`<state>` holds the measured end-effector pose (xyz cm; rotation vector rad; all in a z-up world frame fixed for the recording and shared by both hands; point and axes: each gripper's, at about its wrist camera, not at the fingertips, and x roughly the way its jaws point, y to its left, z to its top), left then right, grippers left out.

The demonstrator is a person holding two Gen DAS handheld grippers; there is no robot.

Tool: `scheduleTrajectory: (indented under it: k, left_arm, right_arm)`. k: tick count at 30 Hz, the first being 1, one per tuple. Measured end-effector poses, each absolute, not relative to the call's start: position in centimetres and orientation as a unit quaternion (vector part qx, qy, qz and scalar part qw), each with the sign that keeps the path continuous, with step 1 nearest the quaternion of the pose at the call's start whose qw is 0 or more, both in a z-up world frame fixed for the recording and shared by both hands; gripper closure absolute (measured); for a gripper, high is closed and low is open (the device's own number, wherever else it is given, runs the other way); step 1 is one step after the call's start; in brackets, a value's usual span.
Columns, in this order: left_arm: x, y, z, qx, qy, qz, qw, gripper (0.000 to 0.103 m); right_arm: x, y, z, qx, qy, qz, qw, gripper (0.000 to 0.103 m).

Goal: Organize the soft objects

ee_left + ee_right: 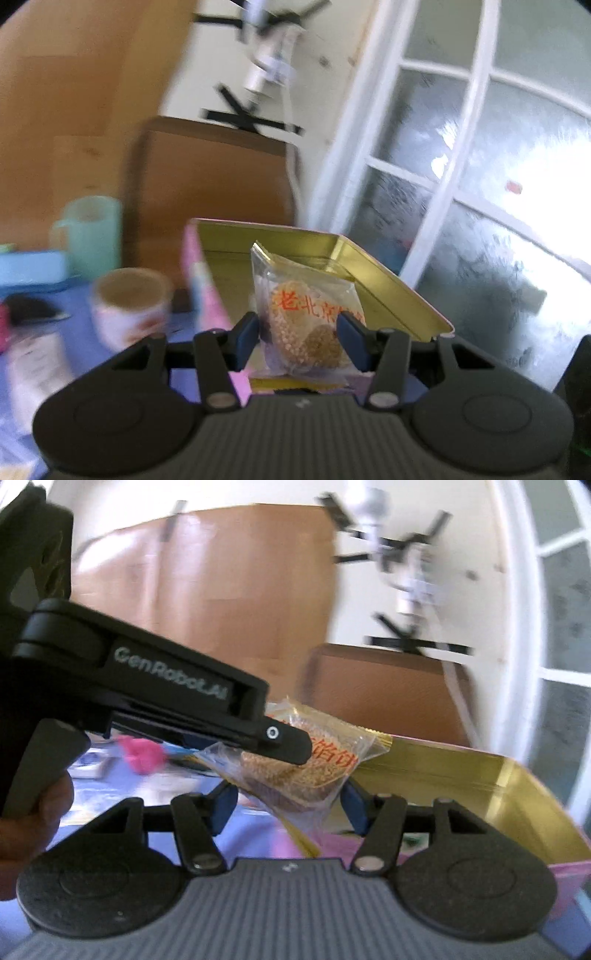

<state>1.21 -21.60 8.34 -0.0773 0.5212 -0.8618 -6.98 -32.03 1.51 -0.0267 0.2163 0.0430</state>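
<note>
— Two grippers up close; what does each hold?
— The left gripper (pixel 300 338) pinches a clear snack packet (pixel 308 314) with red lettering, raised in front of the open gold tin (pixel 384 280).
— And the right gripper (pixel 289 805)?
— Its jaws stand apart, the packet between them but untouched, the tin just right of it.
— Anything left of the tin?
— A blurred cup (pixel 129 306) on the blue table (pixel 88 343).

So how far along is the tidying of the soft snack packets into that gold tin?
Nothing is visibly packed yet. In hand: the left gripper is shut on the snack packet, with the right gripper open. Still left: placing it in the open gold tin.
</note>
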Motion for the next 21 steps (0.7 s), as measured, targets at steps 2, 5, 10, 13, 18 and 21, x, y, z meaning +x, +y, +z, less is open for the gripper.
scheduleTrajectory:
  k: [2, 5, 10, 13, 18, 21]
  left_arm:
    - [1.8, -24.5, 8.1, -0.022, 0.251, -0.423, 0.870, 0.053]
    - [1.8, -28.7, 7.4, 0.023, 0.231, -0.405, 0.884, 0.041]
    - [1.3, -29.0, 6.7, 0.035, 0.233, -0.386, 0.892, 0.041]
    - [0.3, -26.3, 6.6, 0.037, 0.224, -0.373, 0.899, 0.041]
    - [-1.0, -19.2, 5.9, 0.015, 0.220, -0.337, 0.915, 0.040]
    - [-0.9, -14.4, 5.0, 0.004, 0.231, -0.290, 0.929, 0.040]
  right_arm:
    - [-6.2, -34.1, 1.1, 0.006, 0.119, -0.008, 0.993, 0.039]
    - [-4.4, -36.8, -0.2, 0.005, 0.137, -0.091, 0.986, 0.039]
    - [-4.8, -40.5, -1.3, 0.054, 0.131, -0.167, 0.976, 0.033]
    - [-6.6, -40.5, -1.2, 0.056, 0.114, -0.173, 0.977, 0.033]
    - [-7.7, -38.1, -0.1, 0.063, 0.078, -0.134, 0.986, 0.033]
    - [-6.9, -35.8, 0.9, 0.047, 0.068, -0.080, 0.993, 0.038]
